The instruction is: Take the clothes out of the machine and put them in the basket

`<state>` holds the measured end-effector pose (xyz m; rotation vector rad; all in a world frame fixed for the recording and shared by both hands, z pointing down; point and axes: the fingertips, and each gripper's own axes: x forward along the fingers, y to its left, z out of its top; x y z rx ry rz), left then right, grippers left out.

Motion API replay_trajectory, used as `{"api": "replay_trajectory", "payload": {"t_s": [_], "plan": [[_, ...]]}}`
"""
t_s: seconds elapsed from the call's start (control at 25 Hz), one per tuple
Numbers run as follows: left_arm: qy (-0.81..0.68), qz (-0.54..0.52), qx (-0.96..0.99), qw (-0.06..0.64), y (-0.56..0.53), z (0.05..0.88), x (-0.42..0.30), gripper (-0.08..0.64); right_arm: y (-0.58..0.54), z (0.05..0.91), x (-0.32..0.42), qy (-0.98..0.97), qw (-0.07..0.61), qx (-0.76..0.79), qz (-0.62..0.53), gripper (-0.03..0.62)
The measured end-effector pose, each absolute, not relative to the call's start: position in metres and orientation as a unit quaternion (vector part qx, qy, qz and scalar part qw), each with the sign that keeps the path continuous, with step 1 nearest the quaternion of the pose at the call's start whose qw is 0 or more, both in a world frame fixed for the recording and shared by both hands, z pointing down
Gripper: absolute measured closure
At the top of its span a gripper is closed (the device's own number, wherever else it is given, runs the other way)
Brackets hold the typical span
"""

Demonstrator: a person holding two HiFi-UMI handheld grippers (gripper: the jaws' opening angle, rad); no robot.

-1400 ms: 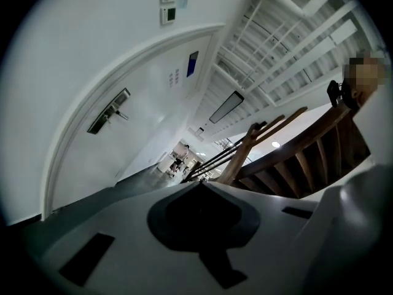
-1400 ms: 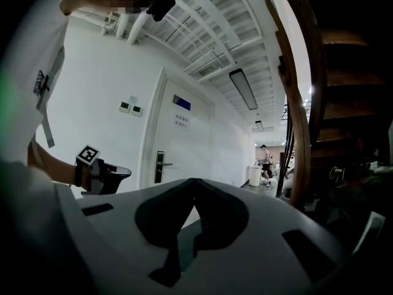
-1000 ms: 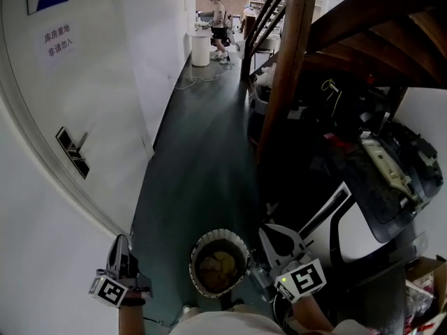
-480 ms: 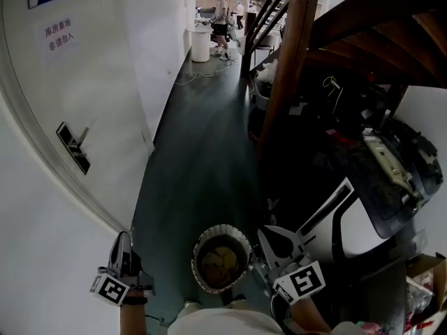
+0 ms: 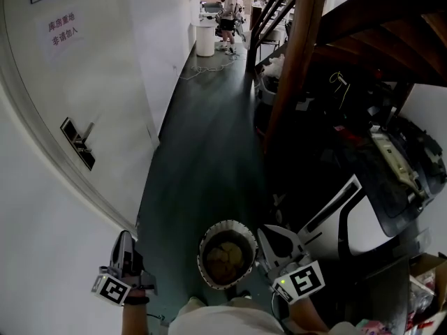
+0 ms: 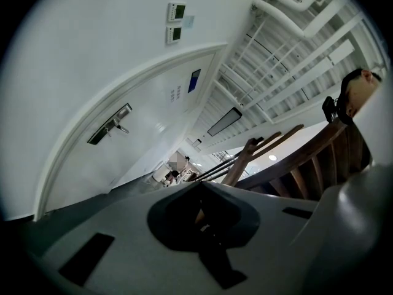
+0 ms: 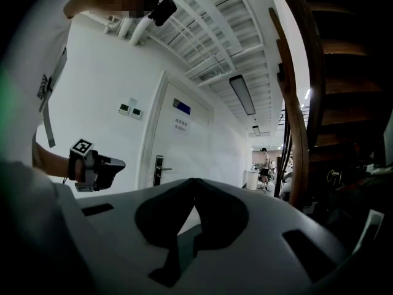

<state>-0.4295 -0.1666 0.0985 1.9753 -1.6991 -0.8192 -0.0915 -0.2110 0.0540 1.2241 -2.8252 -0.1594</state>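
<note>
In the head view a round basket (image 5: 227,223) stands on the dark floor just in front of me, with yellowish clothes (image 5: 227,257) in it. My left gripper (image 5: 124,241) is low at the left beside the white wall, shut and empty; in the left gripper view its tips (image 6: 199,184) meet. Just right of the basket, my right gripper (image 5: 269,234) also has its jaws together with nothing between them (image 7: 194,180). The white washing machine (image 5: 367,229) with dark parts is at the right. The right gripper view shows the left gripper (image 7: 98,168) at its left.
A white door with a lever handle (image 5: 78,145) fills the left. A wooden stair post (image 5: 297,54) and stairs rise at the right, over dark clutter. Far down the corridor are a white bin (image 5: 204,40) and a person (image 5: 227,5).
The right gripper has drifted slightly beside the basket, and the view has shifted a little. The left gripper has kept still. Both stay shut.
</note>
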Motion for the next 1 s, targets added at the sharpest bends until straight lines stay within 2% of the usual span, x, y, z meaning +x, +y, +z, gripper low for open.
{"api": "replay_trajectory", "payload": {"t_s": [1.0], "plan": [[-0.596, -0.301, 0.717, 0.201, -0.189, 0.095, -0.426, 0.546, -0.223, 0.064, -0.106, -0.917, 0.043, 0.393, -0.057, 0.580]]}}
